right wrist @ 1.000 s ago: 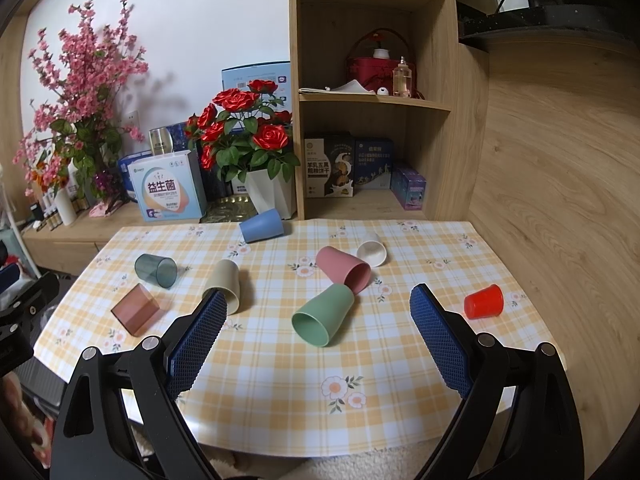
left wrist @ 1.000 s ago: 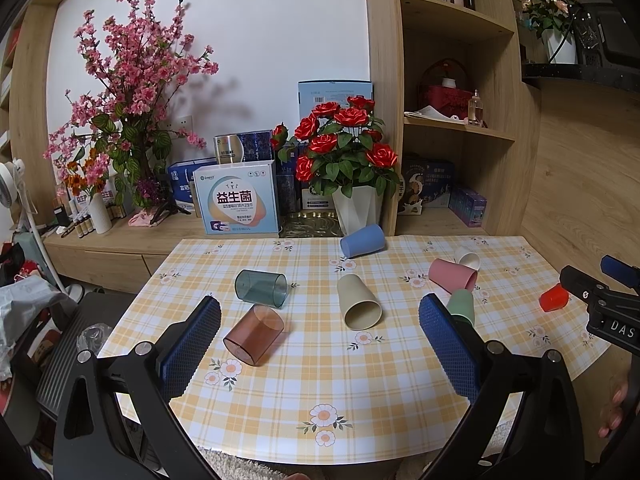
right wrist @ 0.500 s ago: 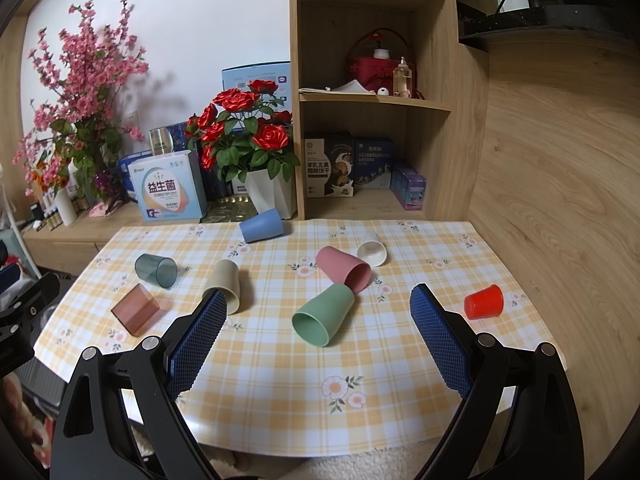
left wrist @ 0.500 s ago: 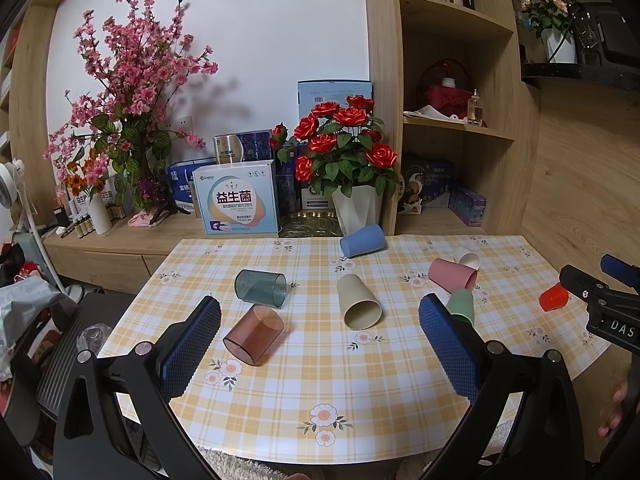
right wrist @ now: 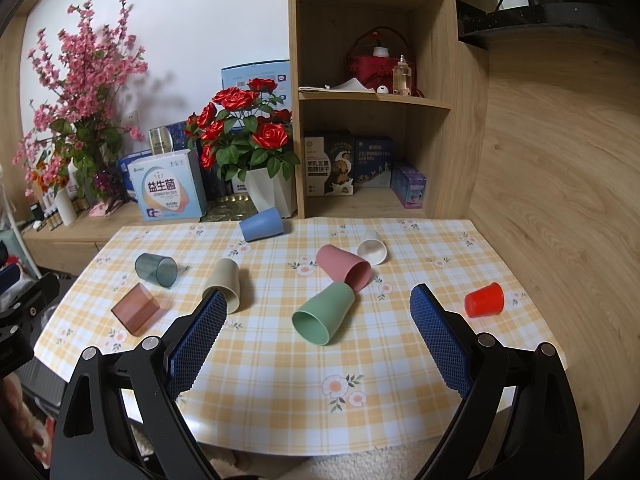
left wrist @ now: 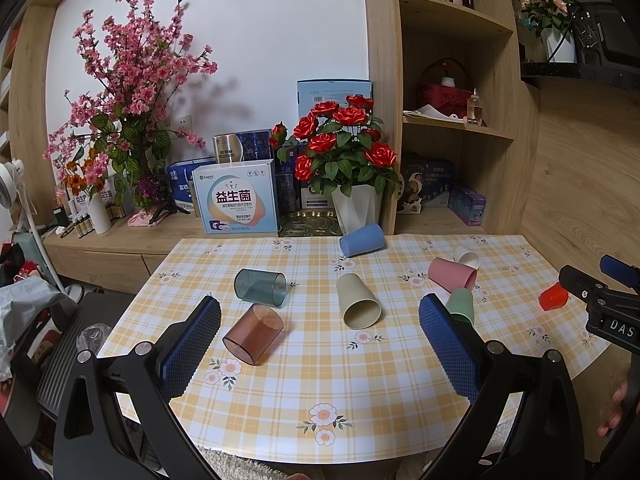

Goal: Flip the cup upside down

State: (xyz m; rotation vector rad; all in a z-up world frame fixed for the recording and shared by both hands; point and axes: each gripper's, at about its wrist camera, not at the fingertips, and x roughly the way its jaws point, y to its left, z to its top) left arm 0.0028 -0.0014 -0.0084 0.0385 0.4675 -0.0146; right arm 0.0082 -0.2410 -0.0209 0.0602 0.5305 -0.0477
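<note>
Your left gripper (left wrist: pixel 320 334) and right gripper (right wrist: pixel 316 330) both gape wide, holding nothing, above the near table (right wrist: pixel 280 376) edge. Just ahead a green cup (right wrist: pixel 324 312) lies on its side; pink cup (right wrist: pixel 344 266) touches it, blue cup (right wrist: pixel 262 229) farthest.

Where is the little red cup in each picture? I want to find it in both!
Left wrist view: the red cup sits at the far right edge, partly hidden behind the other hand-held gripper's black frame.
Right wrist view: the red cup is right of centre, just beyond the right blue finger pad.
Shared landmark: the pink cup lying on its side, left of the red one in both.
</note>
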